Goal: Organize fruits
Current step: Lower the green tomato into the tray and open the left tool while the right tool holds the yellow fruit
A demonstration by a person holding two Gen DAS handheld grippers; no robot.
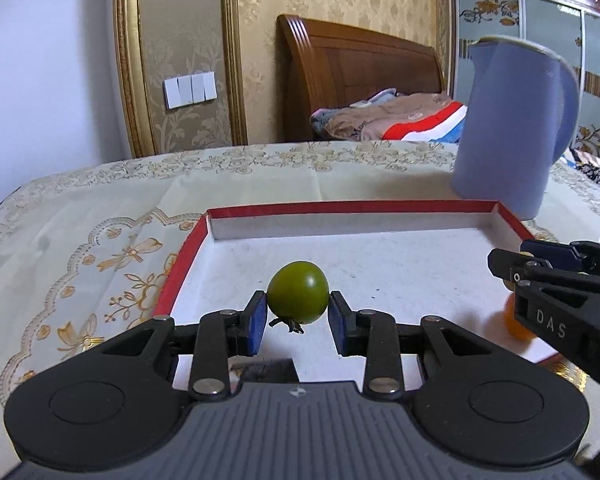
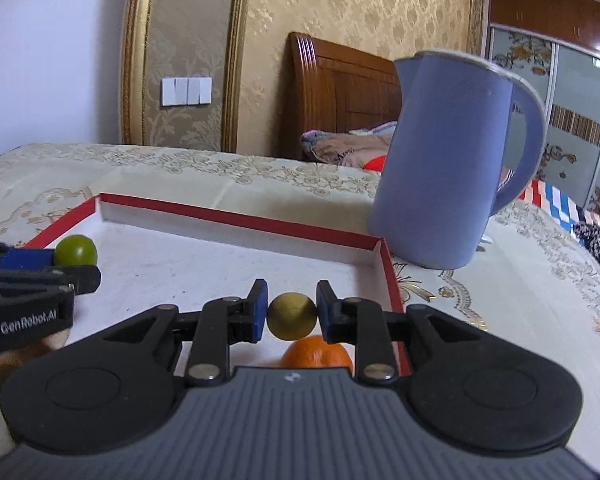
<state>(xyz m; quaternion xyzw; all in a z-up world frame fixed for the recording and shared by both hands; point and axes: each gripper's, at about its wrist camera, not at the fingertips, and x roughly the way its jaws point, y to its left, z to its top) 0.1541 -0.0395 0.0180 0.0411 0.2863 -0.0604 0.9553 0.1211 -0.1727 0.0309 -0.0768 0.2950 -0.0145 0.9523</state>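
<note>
My left gripper [image 1: 297, 305] is shut on a green tomato [image 1: 298, 291], stem down, held over the left part of a shallow red-rimmed white box [image 1: 340, 207]. My right gripper [image 2: 292, 307] is shut on a small yellow-green round fruit [image 2: 292, 316] above the box's right side [image 2: 240, 218]. An orange [image 2: 316, 354] lies on the box floor just below the right gripper; the left wrist view shows it [image 1: 514, 322] partly hidden behind that gripper. In the right wrist view the green tomato [image 2: 76, 251] and the left gripper's blue pad appear at the far left.
A tall blue jug [image 1: 512, 128] stands on the patterned tablecloth [image 1: 80, 240] just beyond the box's far right corner, and the right wrist view shows the jug [image 2: 448, 160] close ahead. Behind the table are a wooden headboard [image 1: 352, 68] and bedding.
</note>
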